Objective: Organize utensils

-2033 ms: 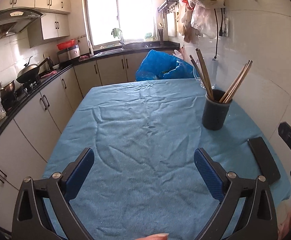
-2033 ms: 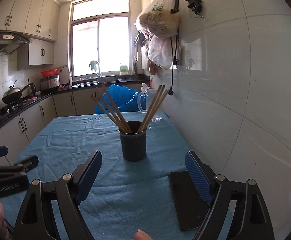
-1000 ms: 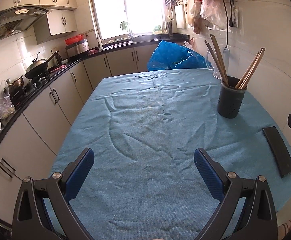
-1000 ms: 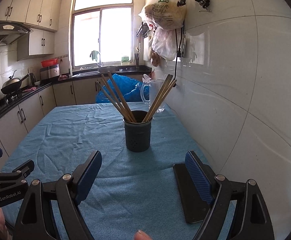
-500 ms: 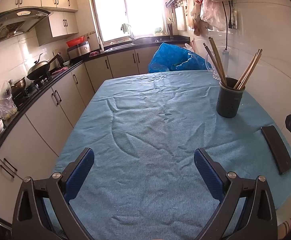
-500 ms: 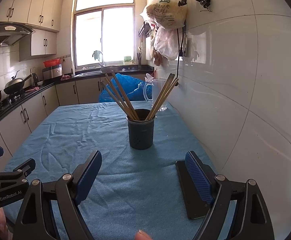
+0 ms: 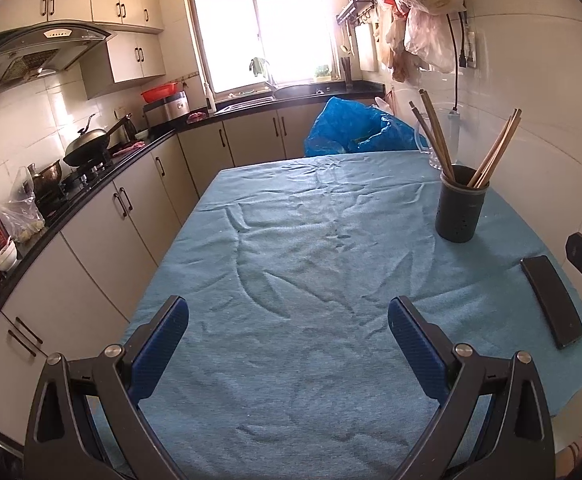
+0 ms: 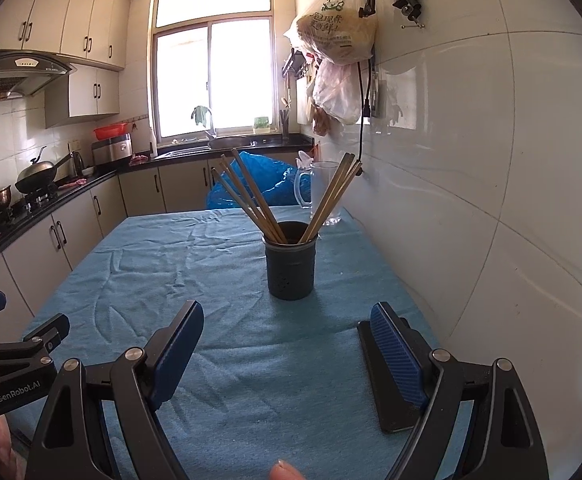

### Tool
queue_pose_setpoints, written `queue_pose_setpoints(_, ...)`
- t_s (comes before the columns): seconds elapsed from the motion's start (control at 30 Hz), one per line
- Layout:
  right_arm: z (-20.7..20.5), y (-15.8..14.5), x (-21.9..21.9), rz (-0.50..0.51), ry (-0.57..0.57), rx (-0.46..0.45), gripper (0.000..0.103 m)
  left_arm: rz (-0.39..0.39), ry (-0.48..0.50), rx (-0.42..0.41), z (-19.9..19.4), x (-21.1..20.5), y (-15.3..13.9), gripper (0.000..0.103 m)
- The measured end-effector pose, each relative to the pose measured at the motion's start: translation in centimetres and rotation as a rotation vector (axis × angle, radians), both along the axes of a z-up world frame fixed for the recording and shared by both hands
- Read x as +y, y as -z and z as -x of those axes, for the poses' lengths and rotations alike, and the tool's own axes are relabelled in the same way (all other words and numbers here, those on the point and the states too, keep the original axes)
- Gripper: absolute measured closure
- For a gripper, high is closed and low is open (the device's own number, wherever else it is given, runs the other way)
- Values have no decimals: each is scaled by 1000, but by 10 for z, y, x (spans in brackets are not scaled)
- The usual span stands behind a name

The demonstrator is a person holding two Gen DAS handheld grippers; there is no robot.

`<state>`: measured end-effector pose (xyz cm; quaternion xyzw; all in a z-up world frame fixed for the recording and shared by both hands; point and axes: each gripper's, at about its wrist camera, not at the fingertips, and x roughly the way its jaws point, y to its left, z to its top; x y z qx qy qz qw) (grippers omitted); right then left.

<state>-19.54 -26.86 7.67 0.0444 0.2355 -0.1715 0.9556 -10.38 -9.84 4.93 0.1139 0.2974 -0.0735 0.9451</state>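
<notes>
The right gripper point(image 8: 287, 324) hides part of a flat black slab point(image 8: 375, 364) lying under its right finger; what the slab is cannot be made out. The edge of the right wrist view cuts off a fingertip point(image 8: 285, 472) at six o'clock, and only a sliver of the left gripper point(image 7: 289, 322) shows at nine o'clock. A wrinkled blue cloth point(image 7: 299, 264) covers the table, which stands against a white tiled wall point(image 8: 491, 160) in a narrow kitchen with a window point(image 8: 215, 80) at twelve o'clock and counters along the left. The dark cup point(image 8: 290, 266) holding the chopsticks point(image 8: 251, 200) stands upright on the cloth, at twelve o'clock from the right gripper and two o'clock from the left gripper, with the sticks fanned out to both sides. Both grippers have their jaws spread wide, holding nothing and hovering over bare cloth, well short of the cup.
</notes>
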Motion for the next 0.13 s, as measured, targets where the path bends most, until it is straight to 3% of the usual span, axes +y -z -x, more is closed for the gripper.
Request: queue_pose_setpoints(0.13, -23, 14, -9, -35, -4, 79, 9, -2, -55, 25, -15, 11, 6, 3)
